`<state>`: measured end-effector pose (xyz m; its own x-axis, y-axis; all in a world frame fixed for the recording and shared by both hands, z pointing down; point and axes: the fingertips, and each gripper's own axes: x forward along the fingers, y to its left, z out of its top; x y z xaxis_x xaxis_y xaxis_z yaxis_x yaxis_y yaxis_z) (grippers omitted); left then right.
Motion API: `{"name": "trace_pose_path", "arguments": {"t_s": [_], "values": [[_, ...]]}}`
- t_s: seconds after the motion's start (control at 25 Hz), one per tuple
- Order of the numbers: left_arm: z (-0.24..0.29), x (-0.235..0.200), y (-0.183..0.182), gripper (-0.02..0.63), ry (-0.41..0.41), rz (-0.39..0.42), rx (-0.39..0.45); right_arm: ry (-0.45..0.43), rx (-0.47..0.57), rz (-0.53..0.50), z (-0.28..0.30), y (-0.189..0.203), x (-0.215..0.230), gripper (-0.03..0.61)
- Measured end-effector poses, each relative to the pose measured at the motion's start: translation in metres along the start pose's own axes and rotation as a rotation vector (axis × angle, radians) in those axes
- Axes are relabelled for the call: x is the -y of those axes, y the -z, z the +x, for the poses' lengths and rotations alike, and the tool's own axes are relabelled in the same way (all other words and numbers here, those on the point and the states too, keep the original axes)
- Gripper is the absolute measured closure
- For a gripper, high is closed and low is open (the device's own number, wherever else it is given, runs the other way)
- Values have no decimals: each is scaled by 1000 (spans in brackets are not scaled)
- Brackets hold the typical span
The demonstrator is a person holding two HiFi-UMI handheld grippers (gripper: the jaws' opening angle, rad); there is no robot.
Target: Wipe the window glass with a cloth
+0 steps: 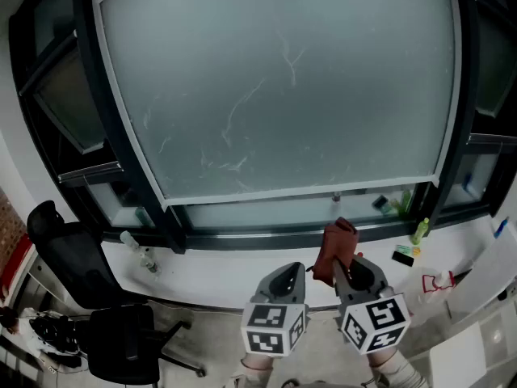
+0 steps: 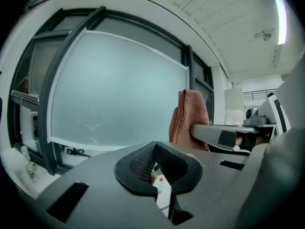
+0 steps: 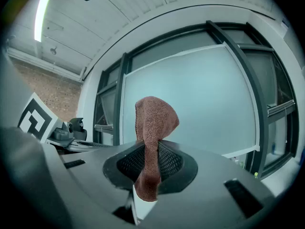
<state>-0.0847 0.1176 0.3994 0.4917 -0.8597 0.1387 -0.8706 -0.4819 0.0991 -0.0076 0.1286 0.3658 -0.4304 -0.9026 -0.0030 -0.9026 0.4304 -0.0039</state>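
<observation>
A large frosted window pane (image 1: pixel 283 87) with faint smears fills the wall ahead; it also shows in the left gripper view as the pane (image 2: pixel 114 99) and in the right gripper view as the pane (image 3: pixel 200 104). A reddish-brown cloth (image 1: pixel 335 245) sticks up from my right gripper (image 1: pixel 343 272), which is shut on the cloth (image 3: pixel 152 128). The cloth hangs short of the glass, not touching it. My left gripper (image 1: pixel 291 277) sits just left of the right one, jaws shut with nothing between them; the cloth (image 2: pixel 190 120) shows to its right.
A white sill (image 1: pixel 266 261) runs below the window. On it stand a plastic bottle (image 1: pixel 139 253) at left, a green bottle (image 1: pixel 420 230) and small items at right. A black office chair (image 1: pixel 89 297) stands at lower left. Dark window frames (image 1: pixel 97 95) flank the pane.
</observation>
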Motion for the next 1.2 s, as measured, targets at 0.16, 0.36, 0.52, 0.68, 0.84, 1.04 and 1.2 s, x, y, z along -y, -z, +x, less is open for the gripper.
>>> {"name": "trace_pose_path", "arguments": {"t_s": [0.16,0.36,0.52,0.68,0.84,1.04,1.2], "values": [[1,-1,-3,611,5,3,6,-5,4,-9,3,-2,-2,529],[2,-4,-4,609,14,6,7,-8,-6,-20,8,0,-8,529],[2,-11,-3,609,22,13,0,-3,-10,-18,13,3,-15,529],[0,-22,-3,609,33,16,9,-8,7,7,20,3,-25,529],[-1,-34,-2,609,35,20,13,-12,7,-16,28,4,-38,529],[2,-48,1,609,38,3,1,-11,-11,-6,41,10,-44,529],[11,-57,2,611,34,-3,-4,-11,-19,5,53,13,-41,529]]}}
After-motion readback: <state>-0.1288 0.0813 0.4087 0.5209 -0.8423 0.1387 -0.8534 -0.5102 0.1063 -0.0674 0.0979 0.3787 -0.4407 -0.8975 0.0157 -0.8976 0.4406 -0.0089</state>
